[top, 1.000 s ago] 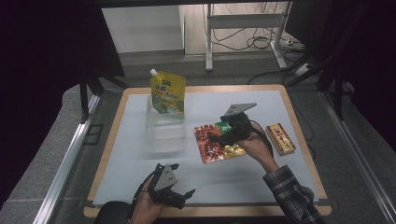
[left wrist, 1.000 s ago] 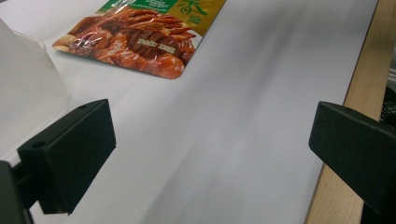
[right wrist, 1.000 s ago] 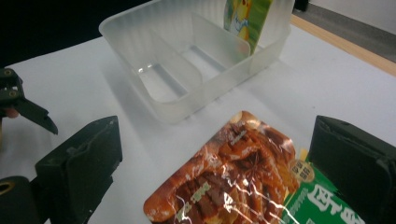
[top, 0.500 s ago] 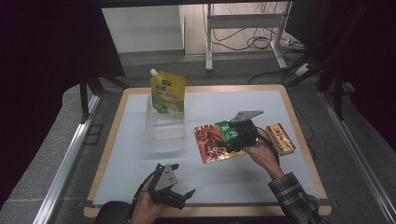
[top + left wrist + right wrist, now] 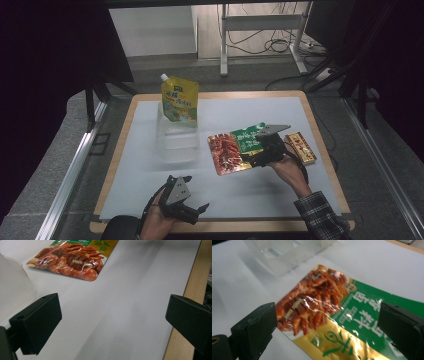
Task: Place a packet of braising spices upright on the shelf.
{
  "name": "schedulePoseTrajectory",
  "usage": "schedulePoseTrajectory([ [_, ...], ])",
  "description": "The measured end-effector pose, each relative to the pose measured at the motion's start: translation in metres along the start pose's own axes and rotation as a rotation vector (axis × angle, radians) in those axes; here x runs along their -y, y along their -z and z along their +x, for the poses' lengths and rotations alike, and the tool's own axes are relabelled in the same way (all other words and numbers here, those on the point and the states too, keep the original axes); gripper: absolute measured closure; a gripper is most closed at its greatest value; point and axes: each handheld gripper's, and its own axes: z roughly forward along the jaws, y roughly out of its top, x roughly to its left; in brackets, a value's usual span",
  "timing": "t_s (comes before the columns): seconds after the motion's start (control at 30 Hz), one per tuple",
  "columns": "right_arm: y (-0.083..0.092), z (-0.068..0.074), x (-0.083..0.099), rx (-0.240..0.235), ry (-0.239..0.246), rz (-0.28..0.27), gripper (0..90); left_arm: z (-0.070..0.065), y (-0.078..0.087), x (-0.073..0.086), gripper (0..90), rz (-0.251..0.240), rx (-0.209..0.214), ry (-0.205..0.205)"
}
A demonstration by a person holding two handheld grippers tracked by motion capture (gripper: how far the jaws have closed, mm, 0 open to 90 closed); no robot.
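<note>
Left gripper [image 5: 186, 207] low, jaws wide apart; right gripper [image 5: 260, 152] forward, jaws wide.

You can see large white Chinese characters on the green band of the snack packet [image 5: 362, 315], running along it in the right gripper view, but they sit too slanted and blurred for you to read them surely. A small line of white print crosses the meat picture on the same packet in the left gripper view; it is too fine to read. The yellow pouch [image 5: 180, 100] carries a small blue label with white characters, also unreadable
</note>
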Motion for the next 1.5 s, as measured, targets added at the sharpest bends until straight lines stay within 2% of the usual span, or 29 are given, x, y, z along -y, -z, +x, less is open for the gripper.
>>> schedulePoseTrajectory([
  [0.17,0.004,-0.008,0.011,0.03,-0.016,0.022,2.6,0.0,0.0,0.0,0.3,0.003,0.001,-0.004],
  [0.5,0.011,-0.024,0.034,0.101,-0.079,0.062,2.7,0.0,-0.001,0.0,0.3,0.008,0.002,-0.005],
  [0.77,0.008,-0.035,0.048,0.129,-0.115,0.094,2.8,0.0,-0.001,0.0,0.3,0.008,0.004,-0.004],
  [1.13,0.004,-0.045,0.058,0.13,-0.172,0.122,2.6,0.0,-0.002,0.0,0.3,0.012,0.006,-0.01],
  [1.5,0.0,-0.049,0.064,0.103,-0.218,0.139,2.7,-0.001,-0.002,0.0,0.2,0.017,0.007,-0.017],
])
